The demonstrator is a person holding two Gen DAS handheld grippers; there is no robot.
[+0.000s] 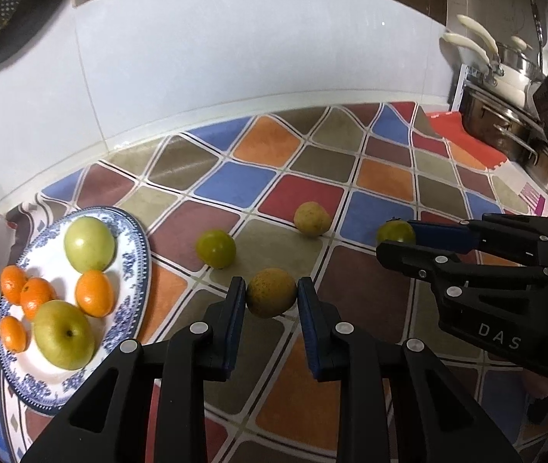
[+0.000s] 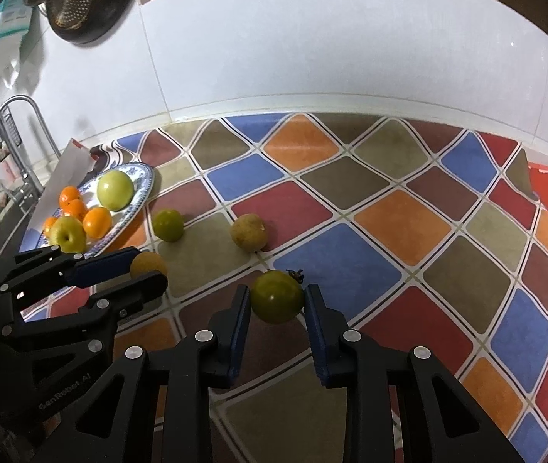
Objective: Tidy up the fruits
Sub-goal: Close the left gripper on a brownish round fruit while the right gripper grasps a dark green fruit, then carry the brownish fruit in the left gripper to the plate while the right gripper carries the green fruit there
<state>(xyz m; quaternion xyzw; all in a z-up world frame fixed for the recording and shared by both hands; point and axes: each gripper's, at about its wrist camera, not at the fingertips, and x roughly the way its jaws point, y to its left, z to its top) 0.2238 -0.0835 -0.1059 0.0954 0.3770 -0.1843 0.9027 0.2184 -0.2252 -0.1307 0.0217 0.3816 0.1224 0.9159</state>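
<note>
Left wrist view: left tongs [image 1: 272, 295] at lower centre, clamped on a brown-speckled yellow fruit [image 1: 271, 292] resting on the worktop [image 1: 235, 185]. Right tongs [image 1: 396, 240] reaching in from the right edge, clamped on a green fruit [image 1: 394, 231]. Between and behind them two loose fruits, well apart: one green [image 1: 216, 248], one tan [image 1: 311, 218]. Plate [image 1: 135, 254] at lower left, near the worktop's left edge, carrying six pieces: two large yellow-green ones and four small orange ones. Wide bare stretch of chequered cloth from centre to the wall at the back; pots [image 1: 505, 88] crowding the upper right.

Right wrist view: right tongs [image 2: 277, 301] at lower centre, clamped on the green fruit [image 2: 276, 296], glossy, round, with a dark stem at its upper right. Left tongs [image 2: 149, 268] entering from lower left, clamped on the yellow fruit [image 2: 147, 262]. Loose green fruit [image 2: 168, 224] and tan fruit [image 2: 248, 231] just behind. Plate [image 2: 144, 183] at left, by the sink edge. Right half of the worktop [image 2: 408, 212] open up to the wall.
</note>
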